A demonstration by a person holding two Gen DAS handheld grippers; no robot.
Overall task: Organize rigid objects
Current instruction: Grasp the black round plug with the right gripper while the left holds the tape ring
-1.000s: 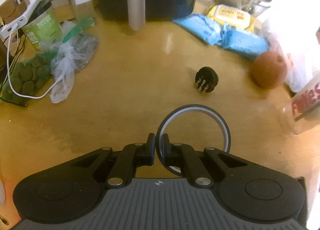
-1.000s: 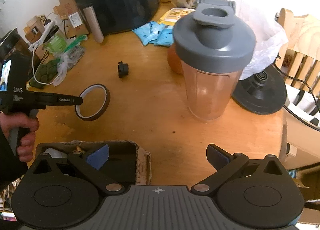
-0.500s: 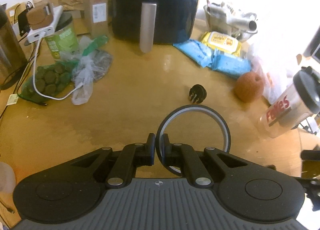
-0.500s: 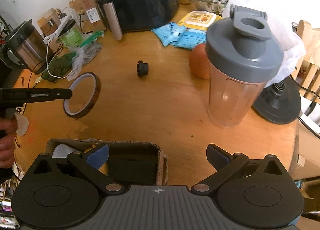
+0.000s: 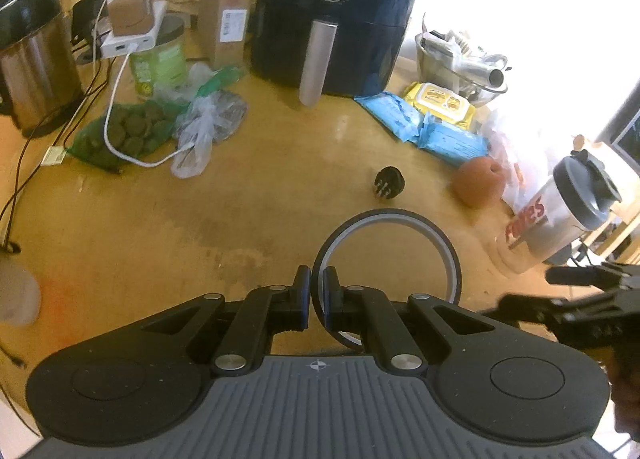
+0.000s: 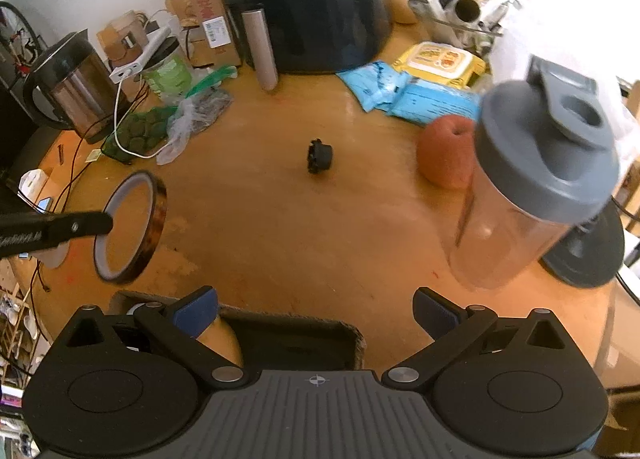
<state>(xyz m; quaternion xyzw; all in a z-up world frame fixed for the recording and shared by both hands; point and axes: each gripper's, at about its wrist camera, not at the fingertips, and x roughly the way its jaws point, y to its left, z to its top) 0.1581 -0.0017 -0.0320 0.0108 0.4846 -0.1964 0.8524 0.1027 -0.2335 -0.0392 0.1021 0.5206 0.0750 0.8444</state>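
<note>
Left gripper (image 5: 316, 301) pinching the rim of a tape roll (image 5: 387, 271), holding it on edge above the table (image 5: 240, 219), hole facing sideways across the jaws. Right gripper (image 6: 316, 309) hanging wide open, gripping nothing, over a cardboard box (image 6: 296, 335).

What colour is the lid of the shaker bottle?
The lid of the shaker bottle is plain grey; the right wrist view shows it best.

both wrist views look steeply down, sharing the table (image 5: 256, 211).
</note>
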